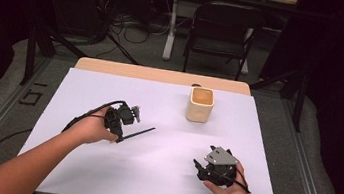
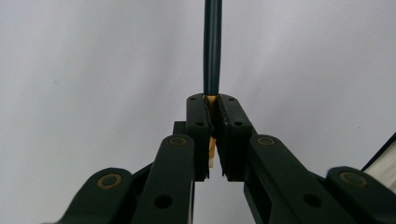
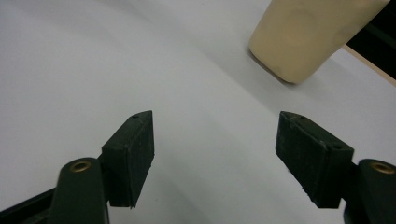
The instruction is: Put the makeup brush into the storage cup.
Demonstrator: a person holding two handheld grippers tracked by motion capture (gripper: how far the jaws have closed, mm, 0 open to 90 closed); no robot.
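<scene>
Left gripper (image 1: 124,121) pinches the dark pencil (image 1: 137,134) at its yellow end, above the white table (image 1: 159,176) near the left edge. Pencil seems light, stiff, thin; it may pivot.

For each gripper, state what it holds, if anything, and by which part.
The left gripper is shut on a dark pencil, clamped at its yellowish end. The right gripper is open and holds nothing.
</scene>
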